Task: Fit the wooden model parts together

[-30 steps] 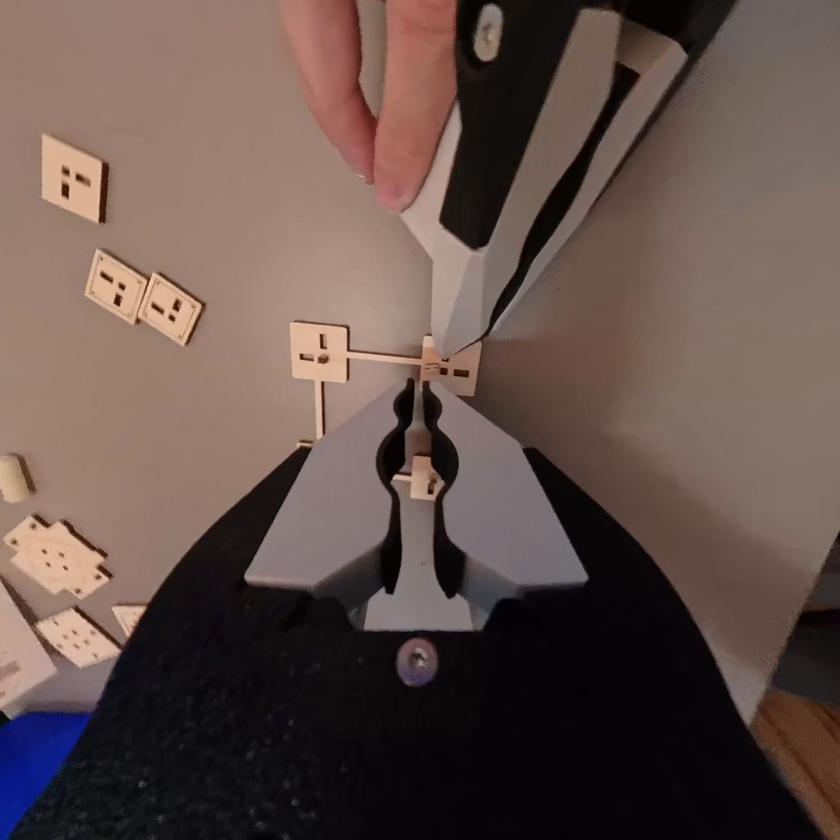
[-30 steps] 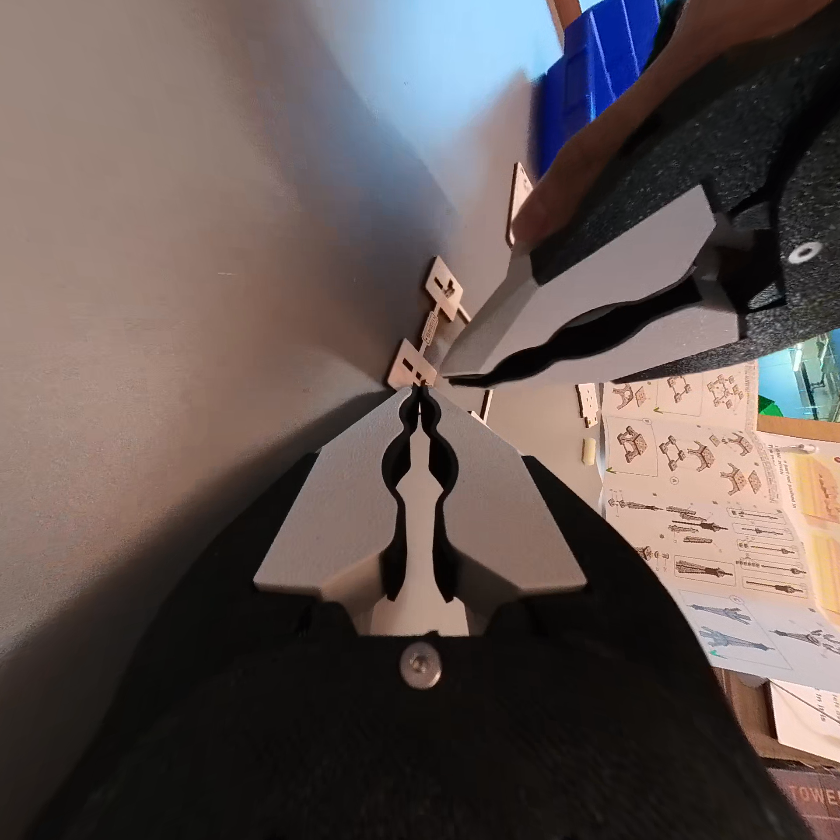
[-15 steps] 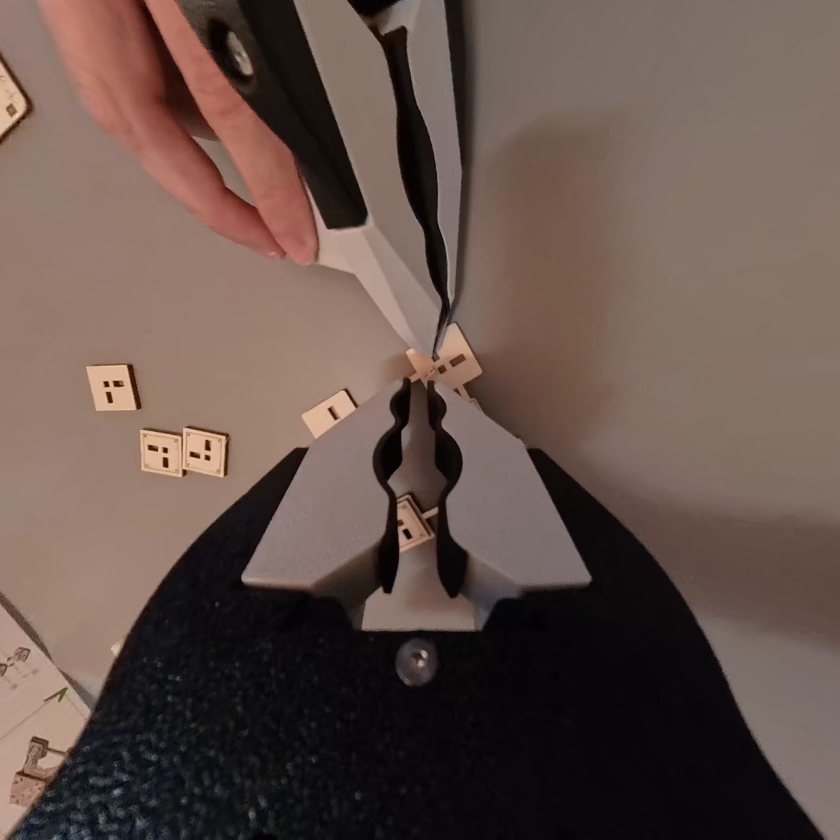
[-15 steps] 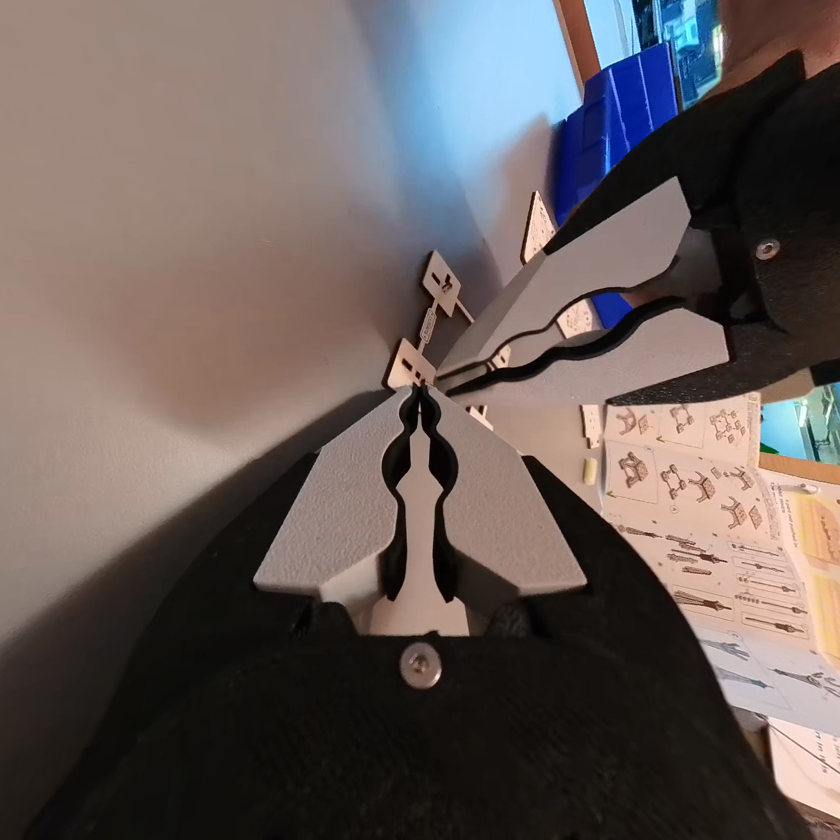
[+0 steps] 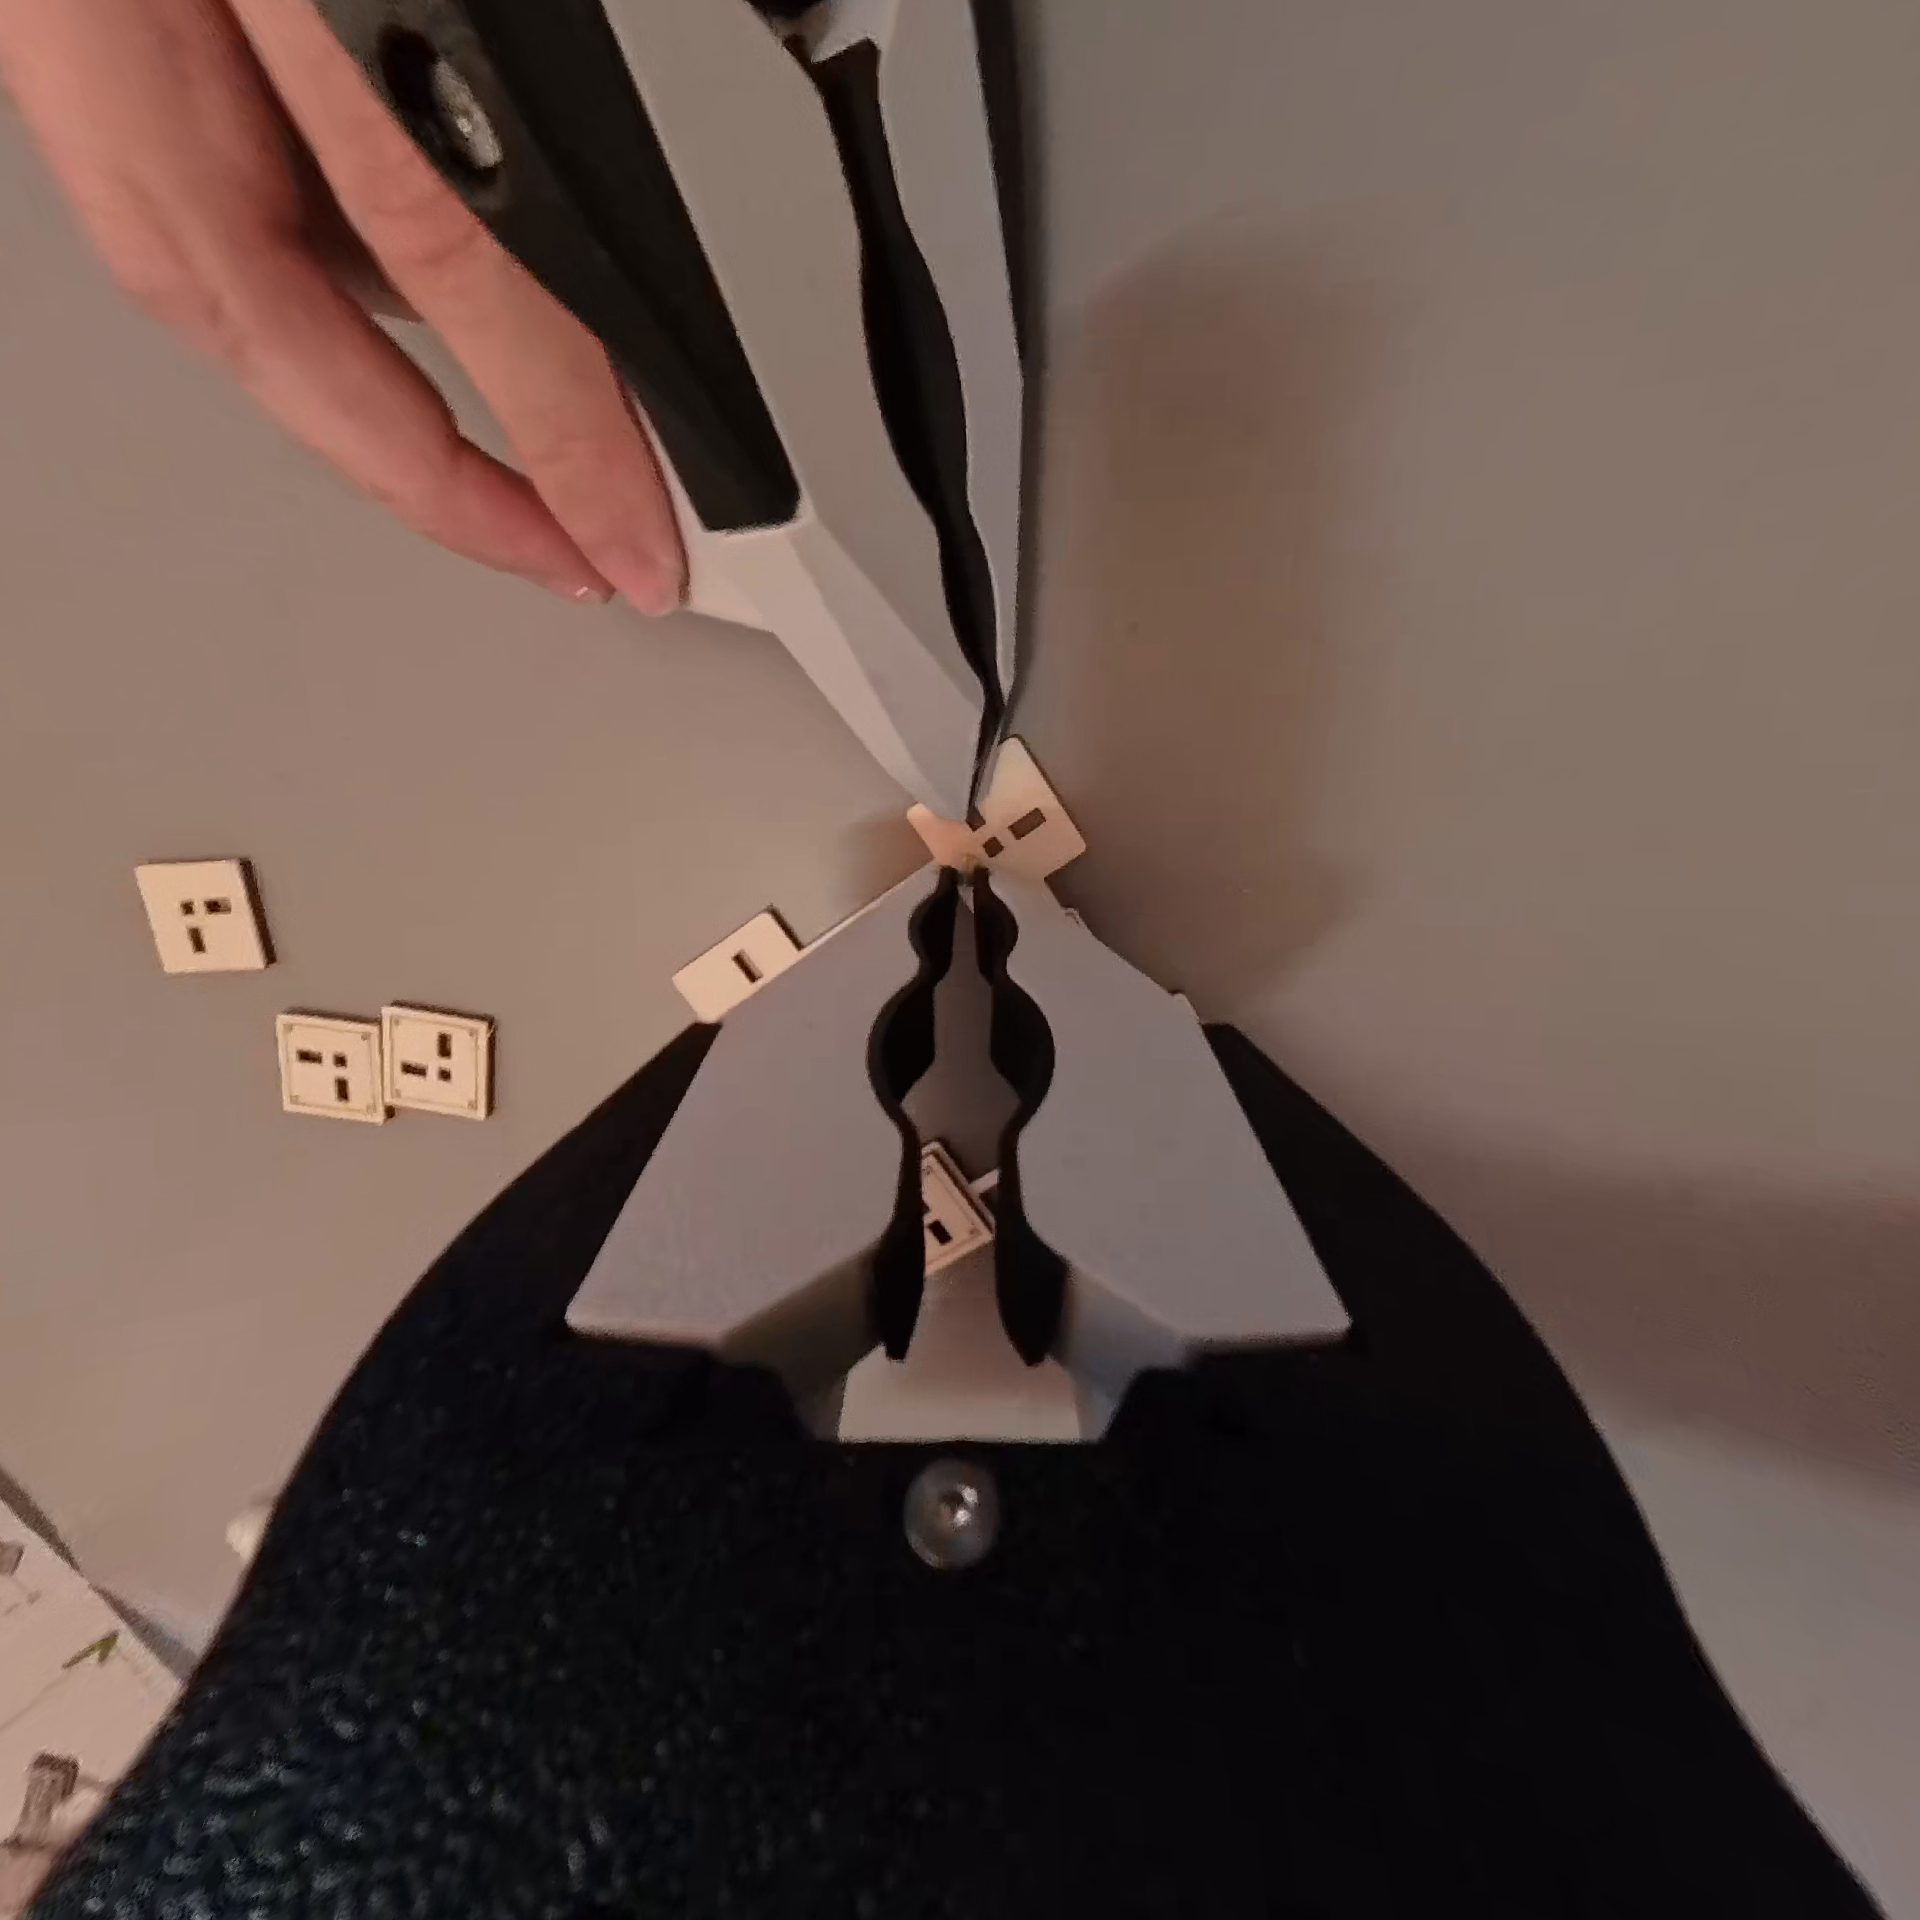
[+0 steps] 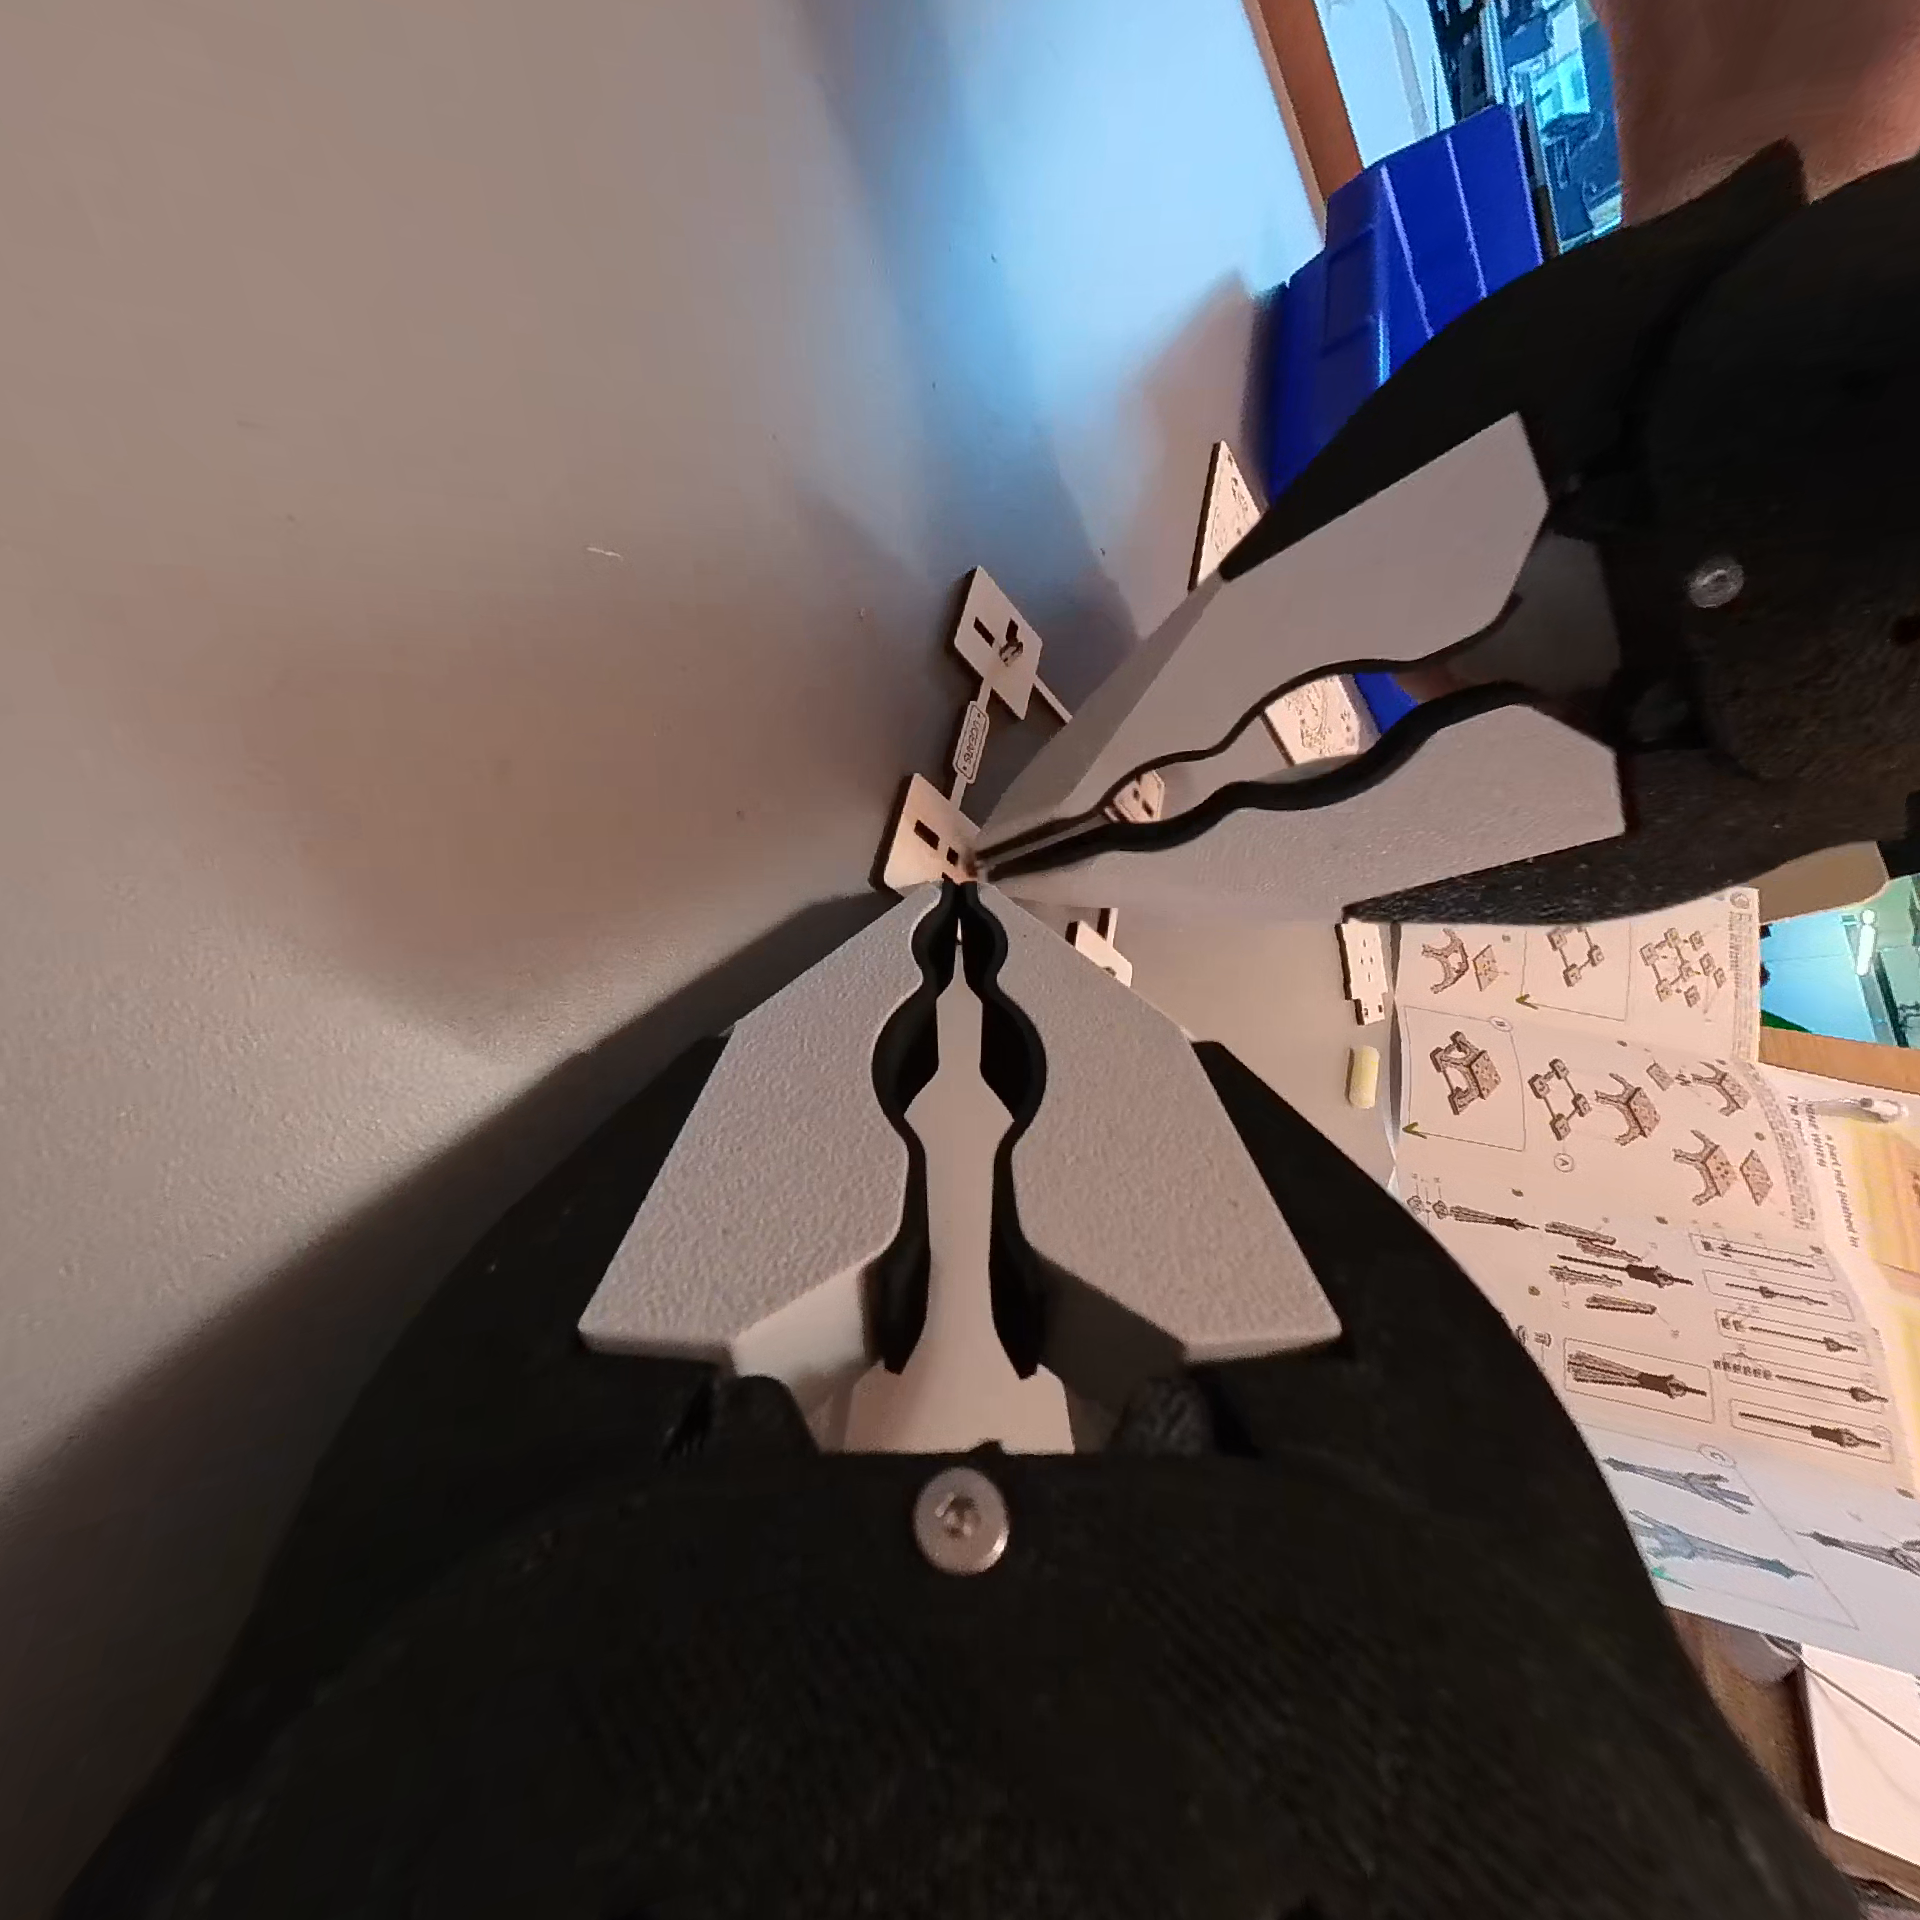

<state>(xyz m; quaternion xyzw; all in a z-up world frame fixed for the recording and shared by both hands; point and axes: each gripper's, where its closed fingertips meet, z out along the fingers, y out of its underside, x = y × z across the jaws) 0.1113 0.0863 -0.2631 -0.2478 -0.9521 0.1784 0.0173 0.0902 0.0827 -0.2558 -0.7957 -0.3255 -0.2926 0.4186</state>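
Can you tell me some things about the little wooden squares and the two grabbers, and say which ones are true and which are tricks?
1. Both grabbers meet at one wooden square. True: the left gripper and the right gripper have their tips together at it.
2. The table is bright red. False: it is grey.
3. A pair of wooden squares lies side by side, touching. True.
4. The instruction sheet is covered in drawings. True.
5. The blue bin sits between the grabbers. False: it stands far back at the table's edge.
6. A bare hand holds the wooden square. False: it holds the right gripper.

Dim, warm light (fisheye edges), soft shadows
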